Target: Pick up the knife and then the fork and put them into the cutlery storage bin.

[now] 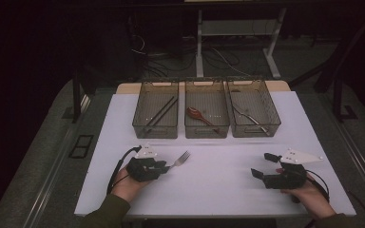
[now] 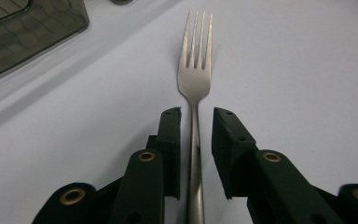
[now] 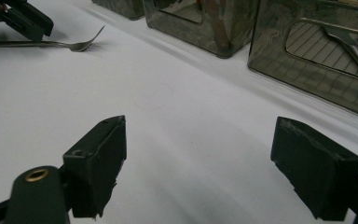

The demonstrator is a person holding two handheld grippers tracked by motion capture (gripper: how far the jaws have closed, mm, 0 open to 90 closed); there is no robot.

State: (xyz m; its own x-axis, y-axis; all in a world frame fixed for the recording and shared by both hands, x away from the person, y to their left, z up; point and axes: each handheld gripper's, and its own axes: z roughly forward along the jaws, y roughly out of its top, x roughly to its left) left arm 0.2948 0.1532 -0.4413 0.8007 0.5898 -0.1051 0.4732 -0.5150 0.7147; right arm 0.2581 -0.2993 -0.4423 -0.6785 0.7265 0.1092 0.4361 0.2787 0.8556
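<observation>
Left fingers (image 2: 196,121) sat slightly parted astride the fork (image 2: 195,77) handle, gripping nothing, right fingers (image 3: 200,163) wide and empty; closing seemed next.

A silver metal fork (image 1: 182,158) lies flat on the white table, lower left of centre, tines pointing to the upper right.

Counted on the white table (image 1: 218,190): three smoky plastic bins (image 1: 207,115) in a row, one fork (image 1: 182,158) lying loose in front of them, two grippers (image 1: 163,167). Inside the bins: two dark sticks (image 1: 161,112) at left, one red-brown spoon (image 1: 198,115) in the middle, perhaps two metal utensils (image 1: 249,117) at right, too dim to separate.
</observation>
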